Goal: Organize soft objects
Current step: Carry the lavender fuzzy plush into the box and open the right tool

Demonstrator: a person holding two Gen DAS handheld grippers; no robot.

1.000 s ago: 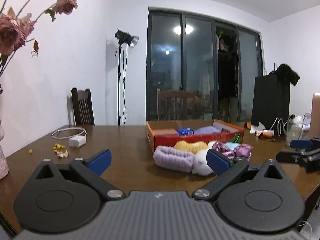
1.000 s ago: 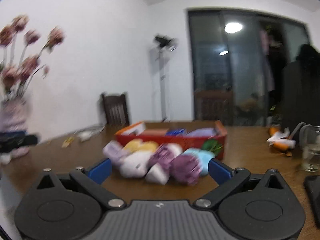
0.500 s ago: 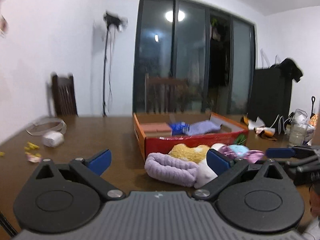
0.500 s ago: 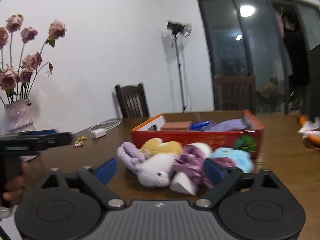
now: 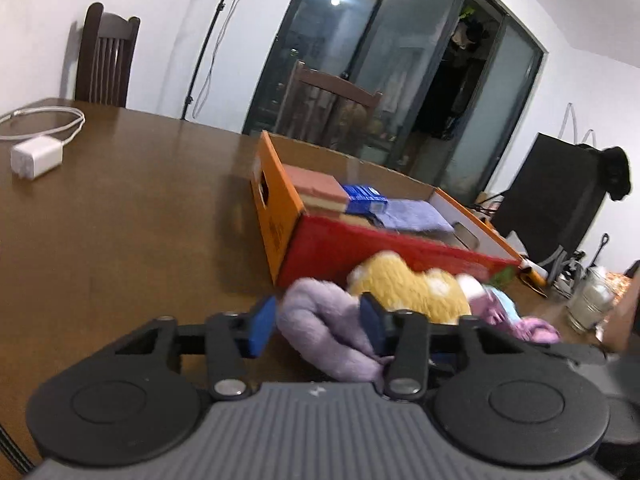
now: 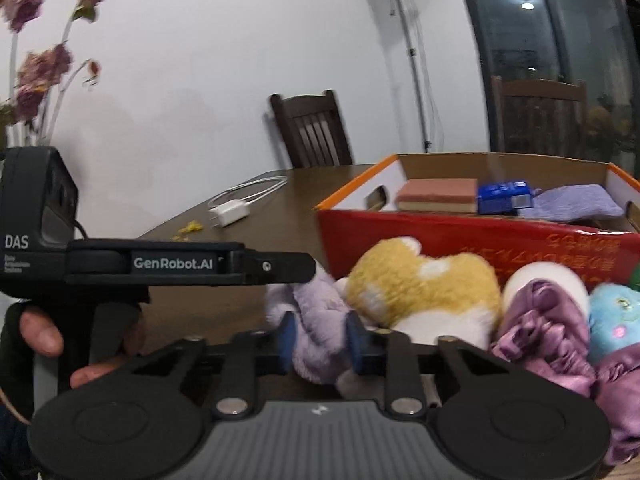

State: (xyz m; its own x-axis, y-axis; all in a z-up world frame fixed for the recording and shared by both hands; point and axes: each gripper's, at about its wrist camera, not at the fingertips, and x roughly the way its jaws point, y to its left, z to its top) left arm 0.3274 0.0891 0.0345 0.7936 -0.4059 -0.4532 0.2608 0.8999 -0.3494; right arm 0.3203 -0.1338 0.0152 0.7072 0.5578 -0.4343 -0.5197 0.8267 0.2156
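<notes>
Lavender plush (image 6: pixel 318 334) sits pinched between both tongs (image 5: pixel 316 326) (image 6: pixel 320 338).

Purple satin cloth (image 6: pixel 560 344) perhaps cropped.

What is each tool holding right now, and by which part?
Both tools close on the same fluffy lilac headband: the right tool pinches its near bunched loop, the left tool its left end. A firm grip can't be confirmed.
</notes>
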